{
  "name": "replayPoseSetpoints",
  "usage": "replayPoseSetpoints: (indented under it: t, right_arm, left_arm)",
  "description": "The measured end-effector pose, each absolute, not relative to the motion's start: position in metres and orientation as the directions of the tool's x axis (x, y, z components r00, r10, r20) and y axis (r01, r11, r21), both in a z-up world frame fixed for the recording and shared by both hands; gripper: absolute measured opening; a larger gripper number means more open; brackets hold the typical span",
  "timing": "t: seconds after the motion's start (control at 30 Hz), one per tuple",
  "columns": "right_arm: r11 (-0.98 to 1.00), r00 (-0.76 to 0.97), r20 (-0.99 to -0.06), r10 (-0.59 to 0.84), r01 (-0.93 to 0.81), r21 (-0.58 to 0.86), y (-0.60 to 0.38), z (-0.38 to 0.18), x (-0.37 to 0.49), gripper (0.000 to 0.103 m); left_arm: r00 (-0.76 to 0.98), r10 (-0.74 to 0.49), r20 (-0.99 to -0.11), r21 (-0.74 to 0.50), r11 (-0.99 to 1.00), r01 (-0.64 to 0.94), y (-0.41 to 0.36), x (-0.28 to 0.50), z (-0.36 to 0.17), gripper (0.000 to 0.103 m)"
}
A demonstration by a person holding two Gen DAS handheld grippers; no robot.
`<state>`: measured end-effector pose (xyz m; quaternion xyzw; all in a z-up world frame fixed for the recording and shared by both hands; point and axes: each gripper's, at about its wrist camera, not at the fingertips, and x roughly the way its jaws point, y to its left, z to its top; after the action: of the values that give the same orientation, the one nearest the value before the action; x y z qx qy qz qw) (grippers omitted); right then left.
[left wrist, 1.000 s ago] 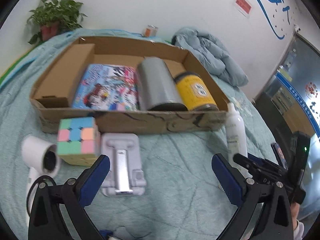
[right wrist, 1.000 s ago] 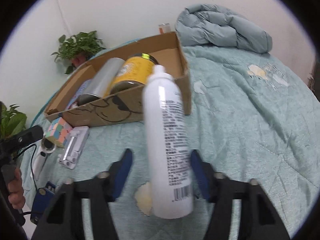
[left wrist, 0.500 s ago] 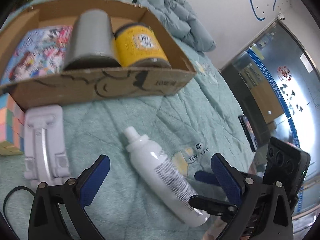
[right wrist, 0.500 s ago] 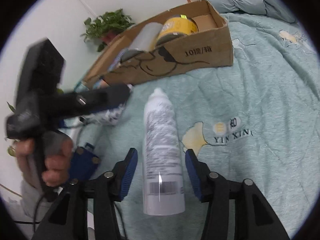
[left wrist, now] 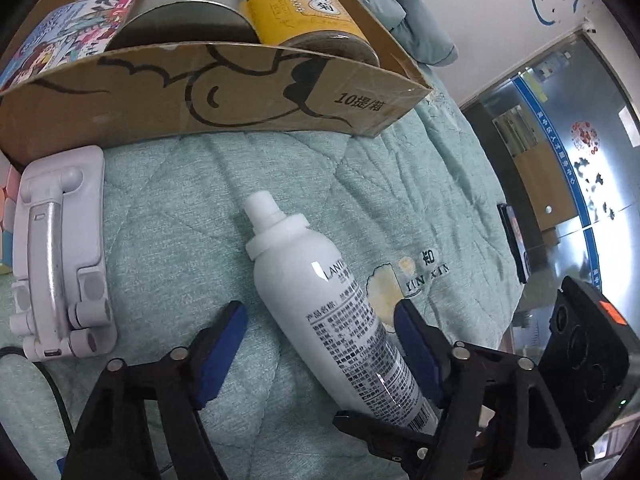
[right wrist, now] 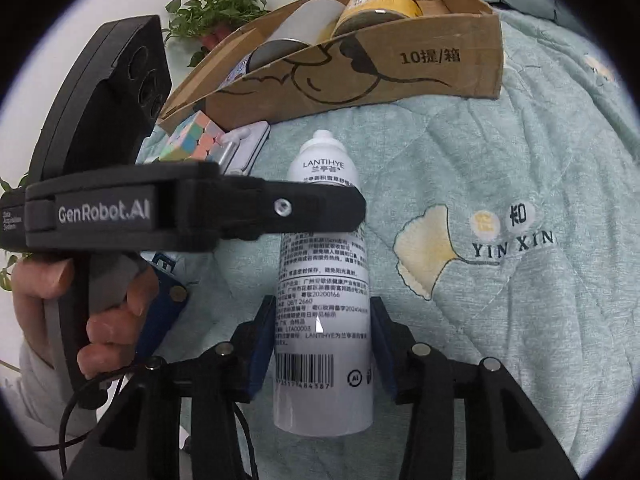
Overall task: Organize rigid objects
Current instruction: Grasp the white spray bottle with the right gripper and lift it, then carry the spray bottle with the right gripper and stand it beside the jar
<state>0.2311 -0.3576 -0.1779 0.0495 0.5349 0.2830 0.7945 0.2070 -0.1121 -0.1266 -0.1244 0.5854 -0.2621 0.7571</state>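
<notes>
Gripping the white spray bottle low on its body, the right gripper has its blue pads pressed to both sides, jaws having just narrowed. The bottle lies on the green quilt, cap pointing away toward the cardboard box. The left gripper straddles the same bottle higher up, half open and just been closing; its right pad is at the label, the left one apart. Left of it lies a white folding stand. In the box ahead sit a yellow jar and a grey canister.
</notes>
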Motion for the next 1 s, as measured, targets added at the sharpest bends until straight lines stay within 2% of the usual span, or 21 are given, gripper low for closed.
replayPoseSetpoints:
  t: [0.03,0.23,0.6,1.0]
  right_arm:
    - [0.836,0.270,-0.820,0.504,-0.392,0.385,-0.356,-0.178,0.231,0.044]
    - [0.850,0.322,-0.817,0.478,-0.405,0.337,-0.344,-0.171,0.227,0.043]
    - [0.853,0.486,-0.723,0.491,-0.436,0.287,-0.353,-0.127,0.239,0.043]
    - [0.883,0.589,-0.663,0.461,-0.378,0.278,-0.359,-0.095,0.285,0.043]
  left_arm:
    - [0.171,-0.546,-0.820,-0.498,0.829,0.255,-0.116,0.209,-0.127,0.059]
    - [0.201,-0.570,-0.796,-0.513,0.813,0.274,-0.107,0.209,-0.112,0.056]
    - [0.358,-0.596,-0.719,-0.478,0.798,0.368,-0.105,0.233,-0.032,0.048]
    - [0.375,-0.652,-0.659,-0.494,0.752,0.437,-0.130,0.290,0.012,0.046]
